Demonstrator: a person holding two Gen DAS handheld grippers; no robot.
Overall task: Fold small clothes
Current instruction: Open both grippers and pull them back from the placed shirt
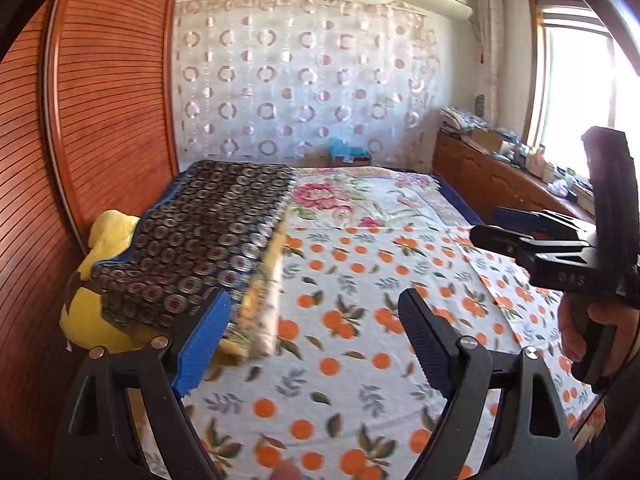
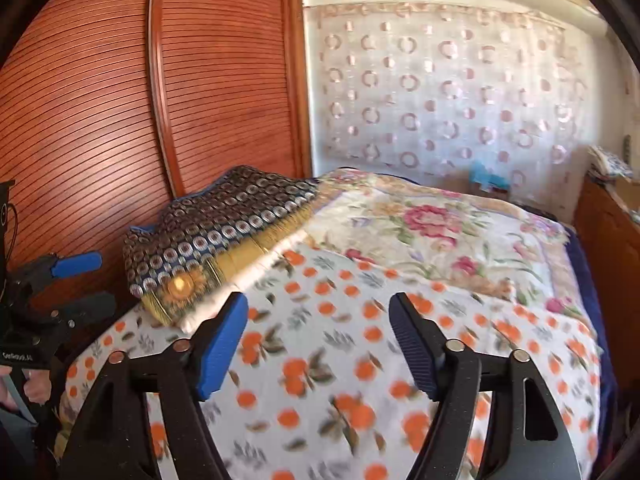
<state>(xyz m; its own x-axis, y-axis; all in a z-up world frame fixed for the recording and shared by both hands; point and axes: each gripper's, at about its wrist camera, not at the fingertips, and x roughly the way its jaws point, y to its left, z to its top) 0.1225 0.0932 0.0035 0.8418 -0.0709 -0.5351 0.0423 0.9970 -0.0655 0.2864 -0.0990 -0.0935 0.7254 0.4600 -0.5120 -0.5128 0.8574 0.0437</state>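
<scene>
My left tool stands with its jaws wide apart and nothing between them, only the orange-print sheet of the bed showing through the gap; my right tool is just the same, spread and empty, its blue pad and its black pad both clear of any cloth. In the left wrist view I also see the right tool off to the side, held in a hand above the sheet. Taking the folded dark patterned cloth as my landmark: it lies beyond and to the left of both tools, on top of a yellow-gold folded layer, with a yellow plush toy tucked under its near left corner and the louvred wooden wardrobe right behind it. I cannot tell for certain that this cloth is a garment; no loose small piece of clothing shows on the sheet near my tools. To the right of the cloth the floral blanket covers the far end of the bed. I judge the cloth to be light, soft and limp, so it will sag and slide if pinched mid-panel; I would take it at a corner or along a folded edge, one tool to each end. I see no basket, box or bin for clothes in either view, so there are no contents to report.
</scene>
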